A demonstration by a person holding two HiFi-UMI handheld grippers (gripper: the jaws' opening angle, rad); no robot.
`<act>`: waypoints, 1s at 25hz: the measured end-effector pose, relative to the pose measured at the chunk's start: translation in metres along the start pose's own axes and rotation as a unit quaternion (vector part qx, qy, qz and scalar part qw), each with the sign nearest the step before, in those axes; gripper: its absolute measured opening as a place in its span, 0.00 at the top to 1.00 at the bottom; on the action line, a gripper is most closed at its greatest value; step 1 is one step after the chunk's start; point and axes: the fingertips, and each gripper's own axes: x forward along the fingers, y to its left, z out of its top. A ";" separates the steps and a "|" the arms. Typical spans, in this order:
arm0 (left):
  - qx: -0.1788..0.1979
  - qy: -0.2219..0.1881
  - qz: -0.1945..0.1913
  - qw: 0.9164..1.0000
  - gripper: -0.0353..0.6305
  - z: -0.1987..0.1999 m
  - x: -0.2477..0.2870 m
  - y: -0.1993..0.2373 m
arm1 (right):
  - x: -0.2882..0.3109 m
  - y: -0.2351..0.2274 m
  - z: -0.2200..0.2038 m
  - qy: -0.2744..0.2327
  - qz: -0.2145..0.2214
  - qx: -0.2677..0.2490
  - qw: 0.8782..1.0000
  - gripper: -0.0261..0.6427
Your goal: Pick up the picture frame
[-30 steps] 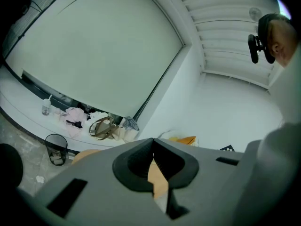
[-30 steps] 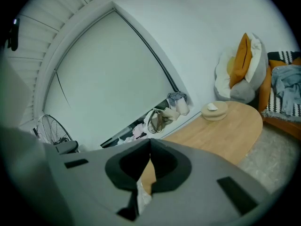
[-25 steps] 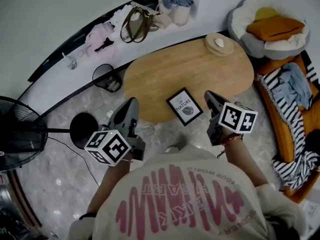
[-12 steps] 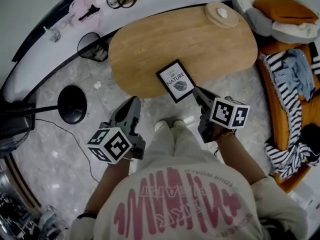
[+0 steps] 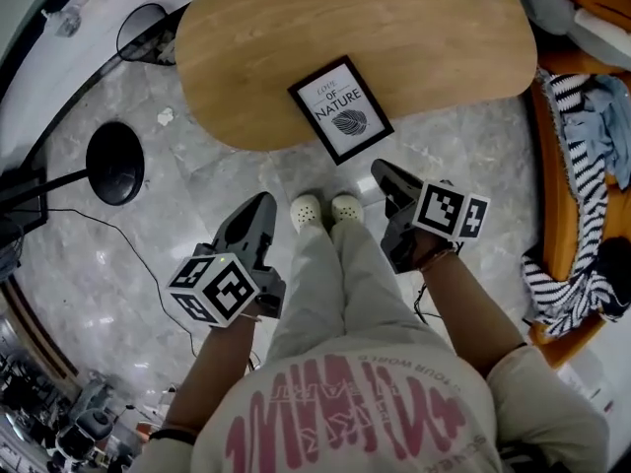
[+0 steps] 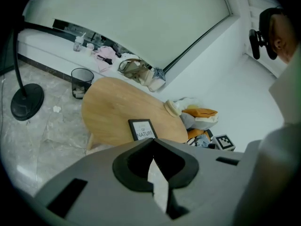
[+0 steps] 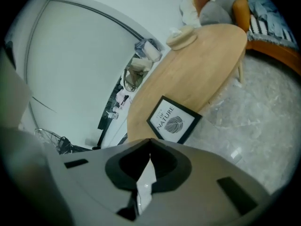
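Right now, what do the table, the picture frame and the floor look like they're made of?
Table: light wood, matte, visible grain. Picture frame: thin black border, plastic or painted wood, can't tell which. Floor: grey veined stone or tile, polished, showing glare.

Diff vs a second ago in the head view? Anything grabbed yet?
The left hand-held gripper and the right hand-held gripper have dropped lower and now sit over the floor, short of the table. The head view has tipped down, bringing the shoes into view. Nothing taken hold of: both stay shut and empty. The picture frame still lies flat at the table's near edge, untouched.
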 end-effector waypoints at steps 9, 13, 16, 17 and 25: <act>-0.033 0.029 -0.001 0.999 0.94 -0.060 0.062 0.034 | 0.054 -0.080 -0.036 0.022 0.014 0.095 0.995 0.95; -0.013 0.057 -0.012 0.998 0.94 -0.072 0.085 0.041 | 0.069 -0.091 -0.040 0.012 0.063 0.102 0.993 0.95; -0.013 0.045 -0.019 0.999 0.94 -0.064 0.098 0.041 | 0.076 -0.094 -0.042 0.010 0.107 0.109 0.988 0.73; -0.014 0.040 -0.020 0.999 0.94 -0.061 0.101 0.042 | 0.078 -0.095 -0.042 0.009 0.114 0.113 0.987 0.67; -0.016 0.051 -0.018 0.998 0.94 -0.071 0.119 0.048 | 0.092 -0.095 -0.028 -0.017 0.184 0.158 0.970 0.41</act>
